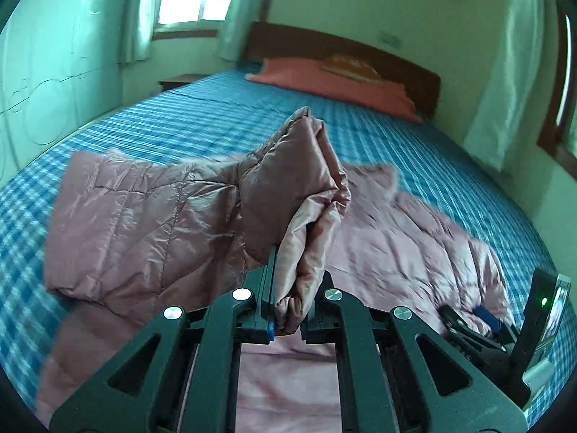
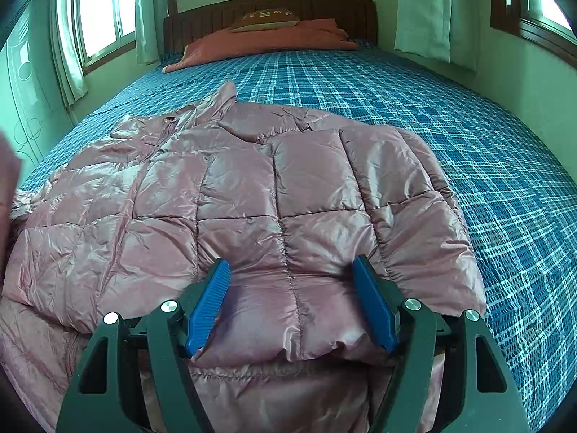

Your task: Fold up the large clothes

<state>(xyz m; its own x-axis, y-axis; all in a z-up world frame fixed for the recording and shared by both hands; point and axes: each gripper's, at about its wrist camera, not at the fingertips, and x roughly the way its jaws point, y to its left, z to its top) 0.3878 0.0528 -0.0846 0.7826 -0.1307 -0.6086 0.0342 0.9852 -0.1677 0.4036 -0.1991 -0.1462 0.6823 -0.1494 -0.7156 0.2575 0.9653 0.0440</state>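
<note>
A blue plaid bedsheet [image 2: 450,115] covers the whole bed, running right up to a dark wooden headboard [image 2: 270,9]. There's an orange-red blanket [image 2: 259,45] bunched against it, with a brown embroidered pillow [image 2: 265,20] sitting on top. Pale curtains [image 2: 425,14] hang beside windows [image 2: 104,11] on both sides, and a small wooden nightstand [image 1: 176,81] tucks beside the bed.
</note>
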